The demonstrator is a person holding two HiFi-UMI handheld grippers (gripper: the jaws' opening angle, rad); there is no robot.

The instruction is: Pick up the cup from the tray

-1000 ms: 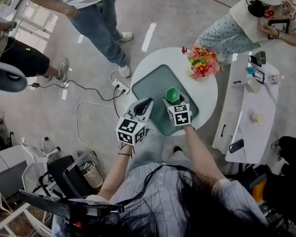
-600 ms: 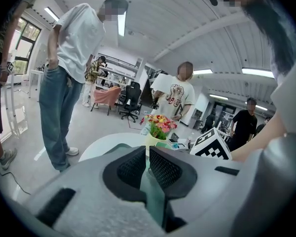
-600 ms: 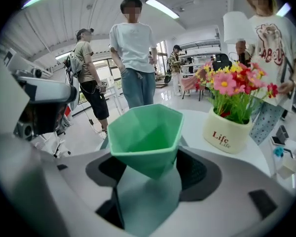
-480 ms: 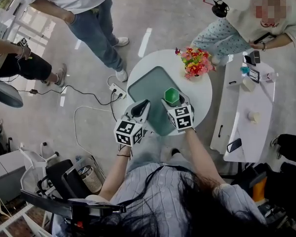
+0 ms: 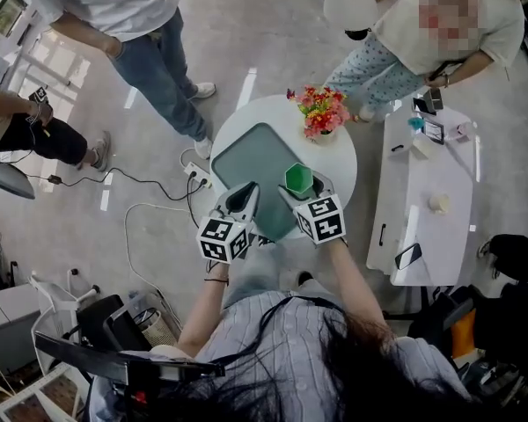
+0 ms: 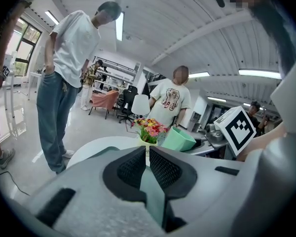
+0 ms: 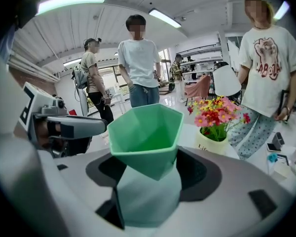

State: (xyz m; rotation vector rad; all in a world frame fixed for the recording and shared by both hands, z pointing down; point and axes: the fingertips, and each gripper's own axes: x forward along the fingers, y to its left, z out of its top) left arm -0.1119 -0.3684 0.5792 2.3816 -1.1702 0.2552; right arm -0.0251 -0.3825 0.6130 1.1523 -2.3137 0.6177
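At the round white table (image 5: 341,167), right gripper (image 5: 301,190) clamps a faceted mint-green cup (image 7: 145,132); left gripper (image 5: 245,192) closed, empty.

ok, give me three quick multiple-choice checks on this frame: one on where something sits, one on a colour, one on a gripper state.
1. Where do the flowers stand, relative to the tray?
A. On it
B. On the round table, beside it
C. On a chair

2. What colour is the cup?
A. Green
B. Red
C. White

3. What is the right gripper doing?
A. Open, empty
B. Shut on the cup
C. Shut on the flowers

Answers:
1 B: the head view shows them on the white tabletop, just past the tray's corner.
2 A: the head view and the right gripper view both show it green.
3 B: the right gripper view shows the cup clamped between its jaws.
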